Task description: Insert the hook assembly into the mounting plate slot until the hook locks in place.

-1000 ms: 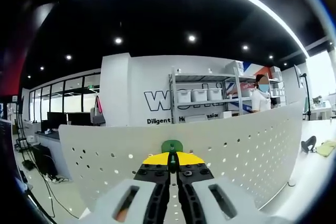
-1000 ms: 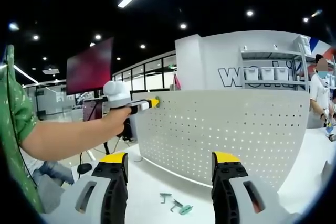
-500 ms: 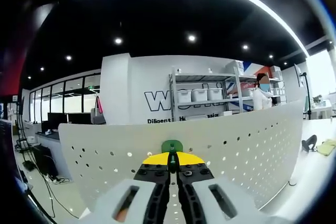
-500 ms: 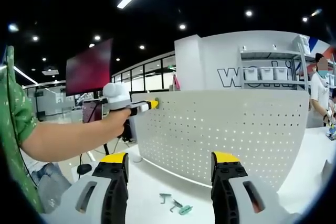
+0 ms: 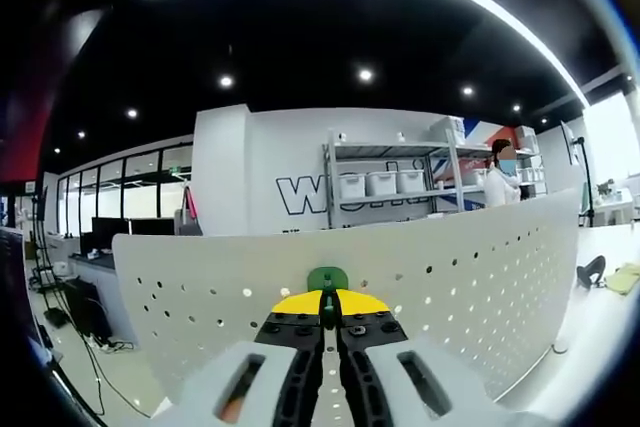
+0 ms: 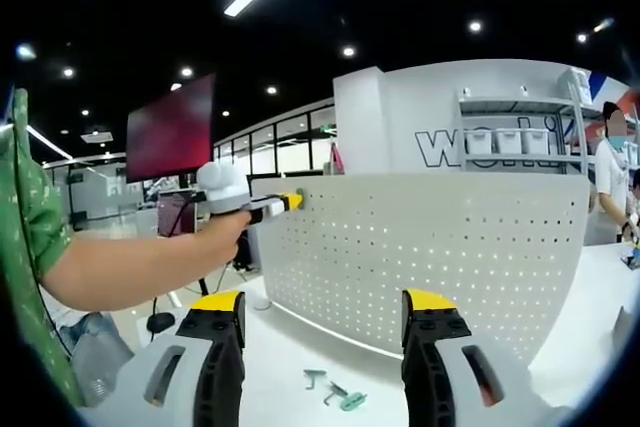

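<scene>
so far i have the green hook [image 5: 327,278] pinched between the closed jaws of my left gripper [image 5: 328,313], its tip right up against the upper part of the white perforated mounting plate [image 5: 470,277]. i judge the insertion is under way but not finished: i cannot tell whether the hook has entered a slot, let alone locked, so pushing it home is what's left. my right gripper [image 6: 322,319] hangs with its jaws wide apart and nothing between them, well back from the plate.

the left gripper view gives me the hook close up against the holes. the right gripper view shows the whole plate standing on the white table [image 6: 300,347], my left gripper meeting its top left corner, and a few spare hook parts [image 6: 335,389] lying on the table just in front of the plate.
</scene>
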